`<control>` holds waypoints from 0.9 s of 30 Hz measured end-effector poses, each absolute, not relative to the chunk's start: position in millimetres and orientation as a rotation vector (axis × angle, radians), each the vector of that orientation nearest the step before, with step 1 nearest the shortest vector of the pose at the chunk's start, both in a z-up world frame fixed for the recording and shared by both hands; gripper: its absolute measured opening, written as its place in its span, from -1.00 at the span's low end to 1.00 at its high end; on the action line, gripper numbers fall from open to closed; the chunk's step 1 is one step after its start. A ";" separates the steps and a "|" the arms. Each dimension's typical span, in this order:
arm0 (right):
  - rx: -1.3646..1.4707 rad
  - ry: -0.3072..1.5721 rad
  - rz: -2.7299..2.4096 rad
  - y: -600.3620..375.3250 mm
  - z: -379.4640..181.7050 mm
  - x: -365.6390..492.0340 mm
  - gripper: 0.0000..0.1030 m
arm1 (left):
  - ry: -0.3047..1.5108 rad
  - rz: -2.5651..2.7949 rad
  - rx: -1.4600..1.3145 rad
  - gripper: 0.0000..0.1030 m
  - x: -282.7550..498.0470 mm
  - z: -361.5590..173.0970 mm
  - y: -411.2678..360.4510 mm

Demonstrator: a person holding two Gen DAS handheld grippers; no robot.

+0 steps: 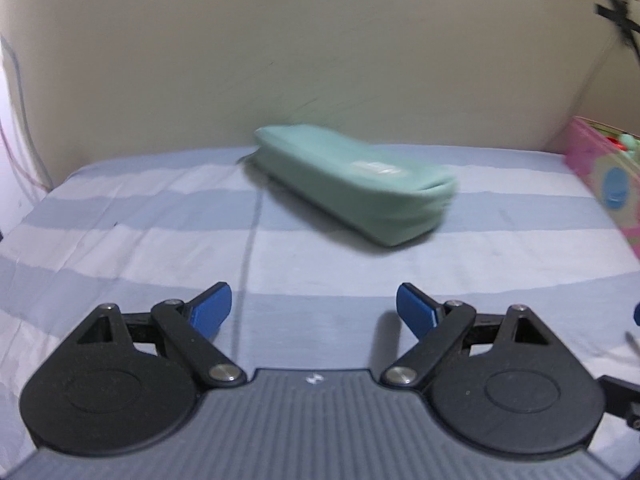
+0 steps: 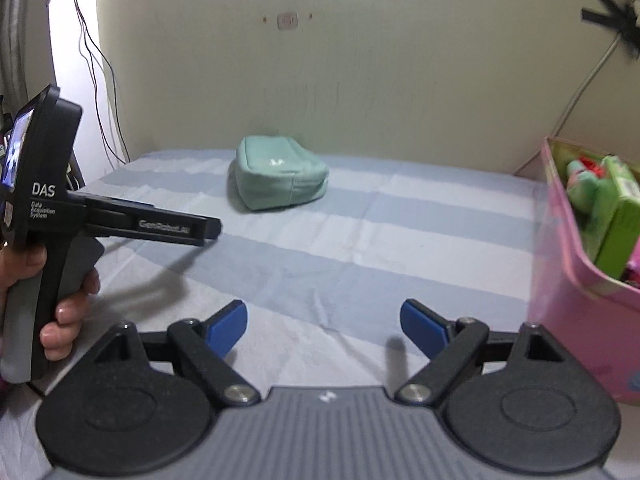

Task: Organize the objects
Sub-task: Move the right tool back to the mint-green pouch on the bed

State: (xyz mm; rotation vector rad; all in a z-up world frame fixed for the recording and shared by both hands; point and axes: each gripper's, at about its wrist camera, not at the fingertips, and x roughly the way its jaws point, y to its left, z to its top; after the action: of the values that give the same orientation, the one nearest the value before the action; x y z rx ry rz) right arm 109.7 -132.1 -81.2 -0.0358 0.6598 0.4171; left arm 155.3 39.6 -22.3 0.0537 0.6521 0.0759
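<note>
The teal fabric pouch [image 1: 352,184] looks soft and light; pinch its near end. Left gripper [image 1: 314,312] and right gripper [image 2: 324,326] jaws gape empty.

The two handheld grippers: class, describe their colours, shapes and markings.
Each gripper, left and right, has blue-padded fingers on black linkage arms pivoting from round black discs, on a ribbed grey base. The left one's black pistol-grip body reads "DAS Data Acquisition System".

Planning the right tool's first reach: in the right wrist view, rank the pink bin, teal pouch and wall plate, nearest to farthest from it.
From the right tool:
1. Pink bin, beside it on the right.
2. Teal pouch, ahead near the wall.
3. Wall plate, high on the wall behind.
</note>
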 end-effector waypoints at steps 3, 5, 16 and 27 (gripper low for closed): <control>-0.056 0.703 0.439 -121.2 -86.9 122.1 0.72 | 0.676 0.084 -0.015 0.77 161.3 -23.9 56.8; -0.084 0.716 0.450 -113.4 -88.1 133.4 0.84 | 0.677 0.114 -0.020 0.77 166.6 -24.0 62.0; -0.160 0.721 0.489 -58.4 -90.4 202.1 0.99 | 0.686 0.138 -0.041 0.83 166.8 -25.5 73.2; -0.214 0.695 0.552 -20.6 -90.9 244.2 1.00 | 0.685 0.234 -0.077 0.85 171.2 -24.9 96.8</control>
State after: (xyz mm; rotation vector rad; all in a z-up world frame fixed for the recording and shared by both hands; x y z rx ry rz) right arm 244.2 -20.6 -90.9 -0.2139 0.6951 0.5521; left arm 171.2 96.8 -24.9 -0.0771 0.6853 0.2345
